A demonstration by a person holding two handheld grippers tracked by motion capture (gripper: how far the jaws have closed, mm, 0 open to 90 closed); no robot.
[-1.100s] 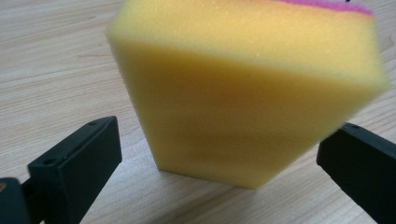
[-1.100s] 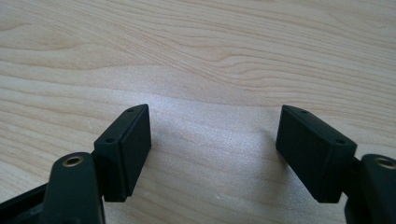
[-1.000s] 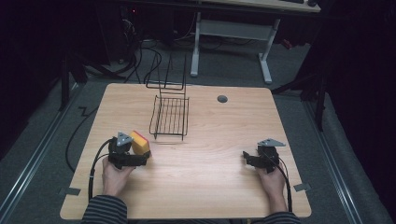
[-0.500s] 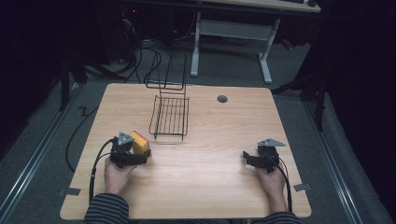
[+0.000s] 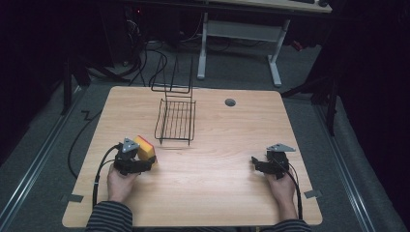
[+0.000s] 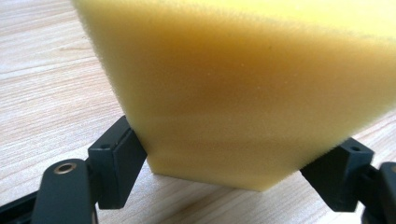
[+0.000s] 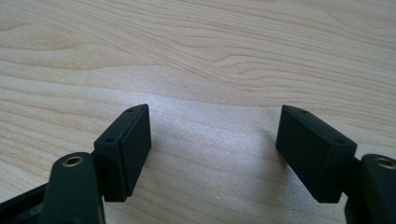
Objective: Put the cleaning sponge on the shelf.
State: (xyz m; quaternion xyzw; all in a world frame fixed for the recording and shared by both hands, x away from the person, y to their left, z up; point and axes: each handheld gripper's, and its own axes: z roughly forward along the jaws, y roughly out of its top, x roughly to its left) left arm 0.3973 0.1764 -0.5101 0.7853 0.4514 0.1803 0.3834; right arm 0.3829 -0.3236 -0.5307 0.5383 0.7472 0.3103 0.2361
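Yellow sponge with a red face, at 8 o'clock on the wooden table — clamped between the jaws of the left gripper, its corner touching the wood. Right gripper at 4 o'clock, jaws spread wide, nothing between them. Black wire rack standing near 11 o'clock, just beyond the sponge.
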